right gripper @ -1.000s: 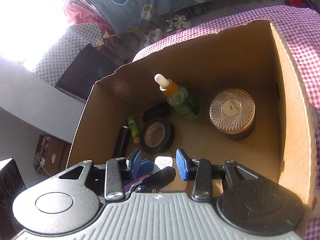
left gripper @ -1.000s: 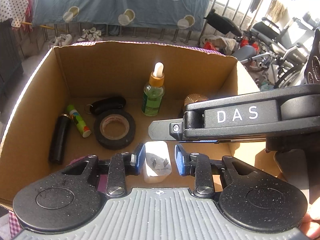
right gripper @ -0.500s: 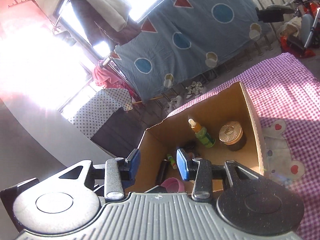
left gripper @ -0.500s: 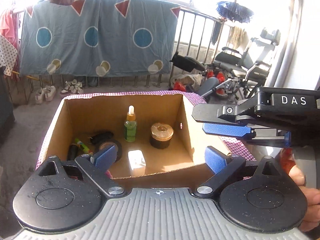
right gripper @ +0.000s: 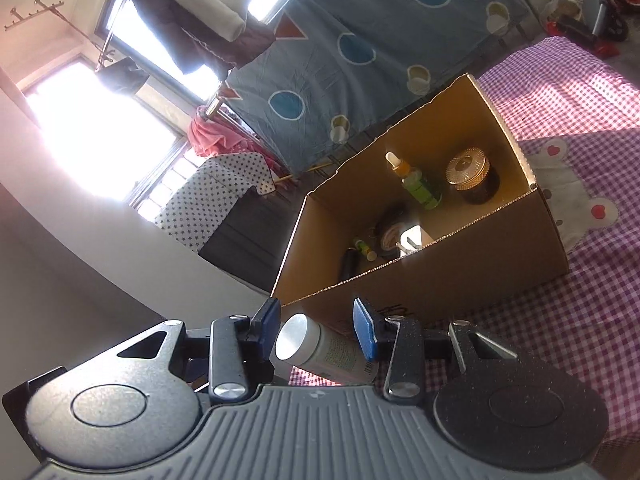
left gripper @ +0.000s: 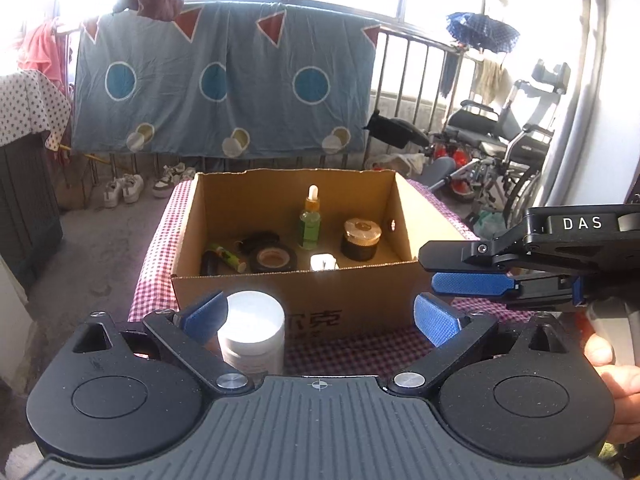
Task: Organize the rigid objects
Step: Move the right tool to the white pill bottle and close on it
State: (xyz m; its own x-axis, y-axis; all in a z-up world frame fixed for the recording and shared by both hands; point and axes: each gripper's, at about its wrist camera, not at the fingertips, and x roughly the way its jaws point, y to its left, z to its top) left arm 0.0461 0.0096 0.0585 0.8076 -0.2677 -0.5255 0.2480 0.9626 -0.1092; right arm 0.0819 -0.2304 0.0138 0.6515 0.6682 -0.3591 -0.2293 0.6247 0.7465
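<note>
Jaws of left hand-held gripper (left gripper: 320, 316) opening, empty, short of cardboard box (left gripper: 312, 300) front edge.

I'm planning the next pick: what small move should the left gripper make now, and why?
Probably shift the left gripper leftward to centre on the white jar. Its jaws are opening, the jar stands outside the cardboard box, close by the left pad, and nothing is held.
</note>
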